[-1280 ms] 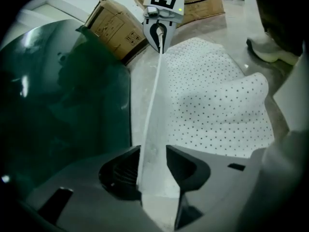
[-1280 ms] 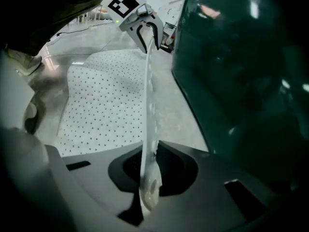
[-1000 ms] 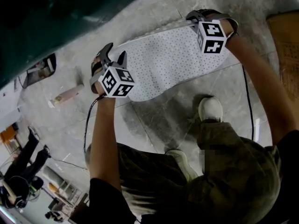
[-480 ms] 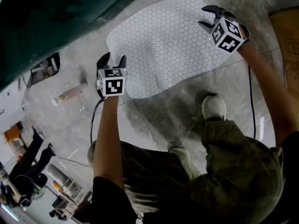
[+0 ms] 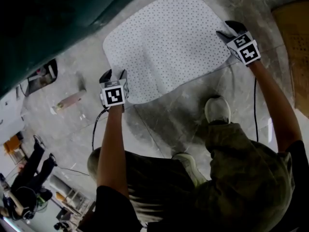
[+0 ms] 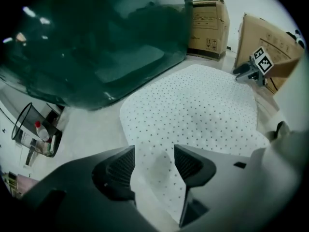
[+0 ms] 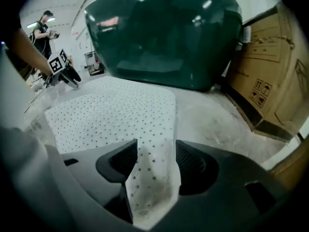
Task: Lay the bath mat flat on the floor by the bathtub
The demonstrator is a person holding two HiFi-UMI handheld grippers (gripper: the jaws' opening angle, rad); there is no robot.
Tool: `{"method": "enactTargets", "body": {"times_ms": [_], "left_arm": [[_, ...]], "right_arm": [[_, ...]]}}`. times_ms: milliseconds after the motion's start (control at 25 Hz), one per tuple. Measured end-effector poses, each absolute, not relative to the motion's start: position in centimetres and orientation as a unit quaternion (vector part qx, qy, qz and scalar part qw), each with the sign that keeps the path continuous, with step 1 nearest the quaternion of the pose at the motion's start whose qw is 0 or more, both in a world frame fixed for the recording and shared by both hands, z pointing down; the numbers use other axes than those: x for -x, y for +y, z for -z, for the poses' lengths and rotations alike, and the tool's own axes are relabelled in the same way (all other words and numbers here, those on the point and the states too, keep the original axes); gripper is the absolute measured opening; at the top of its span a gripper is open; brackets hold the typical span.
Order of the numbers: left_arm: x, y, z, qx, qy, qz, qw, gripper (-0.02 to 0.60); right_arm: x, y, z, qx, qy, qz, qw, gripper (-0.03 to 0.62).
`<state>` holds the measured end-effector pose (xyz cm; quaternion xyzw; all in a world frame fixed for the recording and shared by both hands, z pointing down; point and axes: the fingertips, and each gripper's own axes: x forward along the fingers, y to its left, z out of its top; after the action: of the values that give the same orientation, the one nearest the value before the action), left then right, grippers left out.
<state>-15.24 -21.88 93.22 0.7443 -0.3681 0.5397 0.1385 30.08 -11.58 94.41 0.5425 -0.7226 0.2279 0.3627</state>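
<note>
Spreading looks all but done: the bath mat (image 5: 164, 42), bunched between the tongs a second ago, now lies opened out on the floor (image 5: 159, 124) just beside the bathtub (image 5: 48, 18). Left tongs (image 5: 115, 73) and right tongs (image 5: 225, 29) have just been opening and stand spread, a near mat corner loose between each. Remaining, in my judgement: withdraw without dragging those corners.

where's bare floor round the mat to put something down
Bare floor lies between the near edge of the bath mat and the person's shoes. A smaller patch lies right of the mat, toward the cardboard box. Tighter: the strip between mat and bathtub is narrow, and a tube-like item lies on the floor left of the mat.
</note>
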Motion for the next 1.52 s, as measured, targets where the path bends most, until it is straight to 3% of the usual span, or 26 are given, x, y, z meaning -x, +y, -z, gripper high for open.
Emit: {"method": "enactTargets", "body": {"times_ms": [320, 440, 600, 760, 880, 920, 1000, 1120, 1280, 1400, 1520], "left_arm": [[17.5, -19.7, -95.7, -0.733, -0.402, -0.459, 0.299, 0.265], [17.6, -19.2, -96.1, -0.736, -0.396, -0.463, 0.295, 0.264], [18.0, -19.6, -96.2, -0.724, -0.4, -0.488, 0.279, 0.179], [18.7, -20.1, -96.5, -0.715, -0.417, -0.498, 0.259, 0.138], [20.2, -21.9, -95.4, -0.703, -0.465, -0.492, 0.219, 0.077], [20.9, -22.6, -94.9, -0.697, -0.48, -0.494, 0.197, 0.018], [21.9, -23.2, -94.7, -0.689, -0.486, -0.505, 0.186, 0.018], [22.3, -22.4, -95.7, -0.681, -0.483, -0.503, 0.224, 0.018], [19.1, -23.1, -94.4, -0.74, -0.471, -0.393, 0.275, 0.037], [17.6, -23.5, -94.1, -0.751, -0.466, -0.364, 0.294, 0.211], [17.8, -22.3, -95.8, -0.732, -0.456, -0.401, 0.308, 0.267]], "right_arm": [[-31.8, -10.9, -95.8, -0.596, -0.691, -0.282, 0.297, 0.268], [-31.3, -10.8, -96.0, -0.591, -0.693, -0.293, 0.291, 0.267], [-31.1, -10.9, -95.9, -0.588, -0.693, -0.3, 0.289, 0.245], [-31.2, -10.5, -96.0, -0.591, -0.689, -0.297, 0.297, 0.244], [-31.0, -10.6, -96.3, -0.591, -0.692, -0.293, 0.293, 0.241], [-30.8, -10.7, -96.4, -0.59, -0.694, -0.292, 0.291, 0.241], [-30.6, -10.6, -96.6, -0.59, -0.695, -0.294, 0.289, 0.241], [-30.7, -10.5, -96.7, -0.59, -0.694, -0.291, 0.293, 0.241], [-30.9, -10.6, -96.8, -0.593, -0.695, -0.287, 0.289, 0.241], [-30.8, -10.5, -97.0, -0.593, -0.698, -0.284, 0.282, 0.242], [-31.0, -10.4, -97.0, -0.598, -0.695, -0.287, 0.278, 0.242]]}}
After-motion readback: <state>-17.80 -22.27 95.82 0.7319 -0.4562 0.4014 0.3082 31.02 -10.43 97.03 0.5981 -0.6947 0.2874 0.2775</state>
